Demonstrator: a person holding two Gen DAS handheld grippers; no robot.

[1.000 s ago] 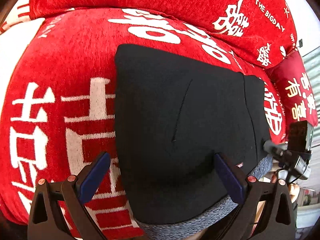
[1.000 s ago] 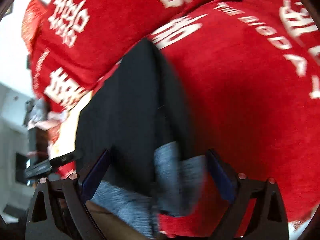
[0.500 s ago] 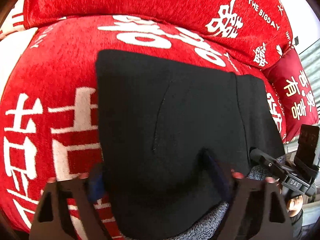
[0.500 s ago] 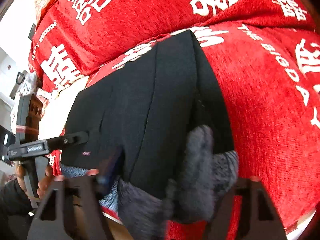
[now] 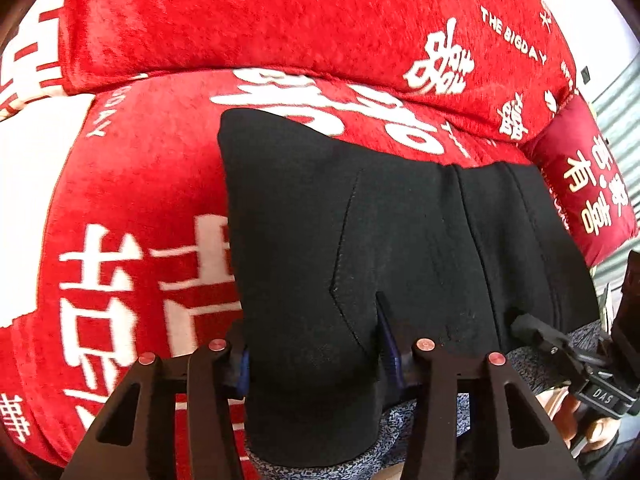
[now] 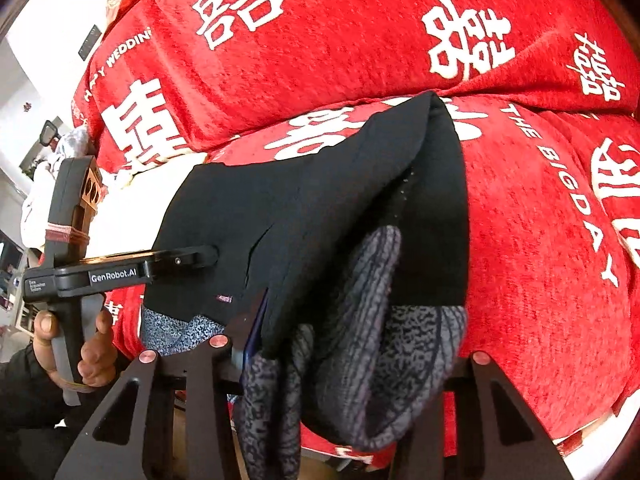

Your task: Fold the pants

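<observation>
red sofa cover (image 5: 152,184) bears black pants (image 5: 400,240), both tongs (image 5: 316,356) (image 6: 344,344) clenched on their near grey-lined edge.

Both wrist views face close across the same pants (image 5: 400,240).

The red sofa cover (image 5: 312,28) carries white "THE BIGDAY" lettering beside large double-happiness characters; in the right wrist view it also reads "THE BIGDAY" twice and "HAPPY WEDDIN", partly hidden. The left tongs (image 6: 120,274) bear "GenRobot.AI". The right tongs (image 5: 600,394) show "DAS". A dark red cushion (image 5: 592,196) has gold Chinese characters including "有".
</observation>
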